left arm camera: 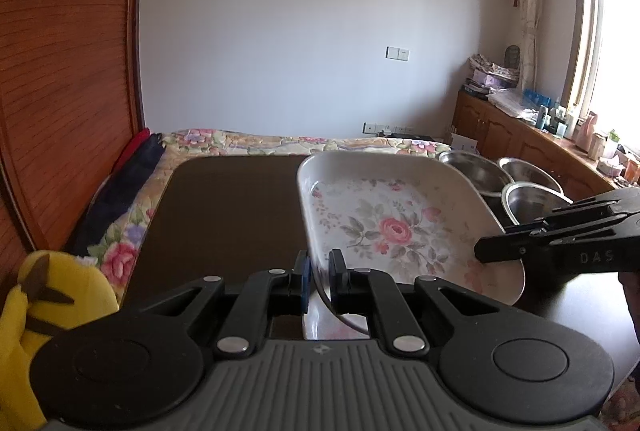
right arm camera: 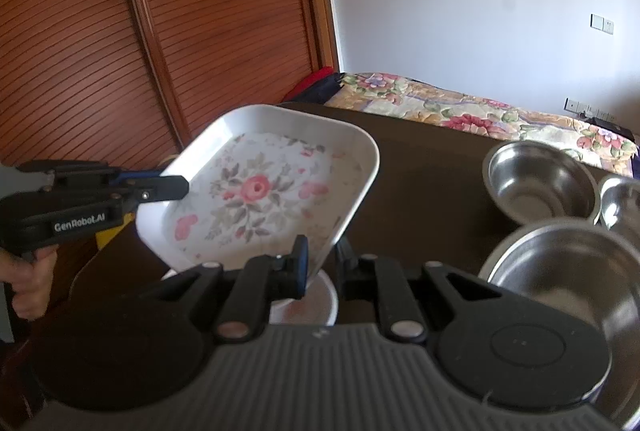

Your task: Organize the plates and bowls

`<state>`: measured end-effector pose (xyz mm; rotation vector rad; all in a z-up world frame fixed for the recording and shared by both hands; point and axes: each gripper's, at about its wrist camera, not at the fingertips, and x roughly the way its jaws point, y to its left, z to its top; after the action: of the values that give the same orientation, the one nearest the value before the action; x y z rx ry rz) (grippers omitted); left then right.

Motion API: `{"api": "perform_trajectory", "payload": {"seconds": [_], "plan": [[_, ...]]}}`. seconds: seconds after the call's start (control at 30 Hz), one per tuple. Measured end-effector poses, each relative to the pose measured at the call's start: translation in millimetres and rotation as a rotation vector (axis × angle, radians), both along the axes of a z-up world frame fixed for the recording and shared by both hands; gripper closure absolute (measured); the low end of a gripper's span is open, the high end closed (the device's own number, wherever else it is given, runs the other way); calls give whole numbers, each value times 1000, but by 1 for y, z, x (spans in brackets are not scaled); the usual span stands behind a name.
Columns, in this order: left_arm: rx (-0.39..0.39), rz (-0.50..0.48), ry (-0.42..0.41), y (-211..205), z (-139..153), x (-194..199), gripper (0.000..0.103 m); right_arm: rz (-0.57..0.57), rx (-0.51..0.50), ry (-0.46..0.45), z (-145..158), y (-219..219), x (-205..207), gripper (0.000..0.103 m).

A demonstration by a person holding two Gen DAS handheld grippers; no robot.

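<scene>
A square white plate with a pink rose pattern (left arm camera: 392, 227) (right arm camera: 260, 191) hangs tilted above the dark table (left arm camera: 224, 215) (right arm camera: 424, 171), carried between both grippers. My left gripper (left arm camera: 320, 263) (right arm camera: 176, 183) is shut on the plate's near rim in its own view. On the opposite edge, my right gripper (right arm camera: 322, 251) (left arm camera: 492, 251) is shut on the rim. Under the held plate lies another white dish (right arm camera: 316, 303) (left arm camera: 320, 327), mostly hidden. Three steel bowls (right arm camera: 540, 187) (right arm camera: 560, 271) (right arm camera: 624, 203) stand on the table's right side, also seen in the left wrist view as steel bowls (left arm camera: 528, 199).
A bed with a floral quilt (left arm camera: 256, 143) (right arm camera: 480, 111) runs behind the table. A louvred wooden wardrobe (right arm camera: 160, 31) stands at the left. A yellow plush toy (left arm camera: 48, 295) sits by the table's left corner. A cluttered wooden cabinet (left arm camera: 520, 135) lines the window wall. A hand (right arm camera: 28, 283) grips the left handle.
</scene>
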<state>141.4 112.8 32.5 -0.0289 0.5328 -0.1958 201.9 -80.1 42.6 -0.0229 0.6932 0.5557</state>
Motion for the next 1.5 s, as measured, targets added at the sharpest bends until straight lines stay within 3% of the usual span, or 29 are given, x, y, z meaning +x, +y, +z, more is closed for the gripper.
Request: {"api": "perform_trajectory", "payload": {"seconds": [0.67, 1.5], "plan": [[-49, -2, -14, -1, -23, -55, 64, 75, 27, 7, -18, -5, -41, 87], [-37, 10, 44, 2, -41, -45, 64, 50, 18, -19, -17, 8, -40, 86]]}}
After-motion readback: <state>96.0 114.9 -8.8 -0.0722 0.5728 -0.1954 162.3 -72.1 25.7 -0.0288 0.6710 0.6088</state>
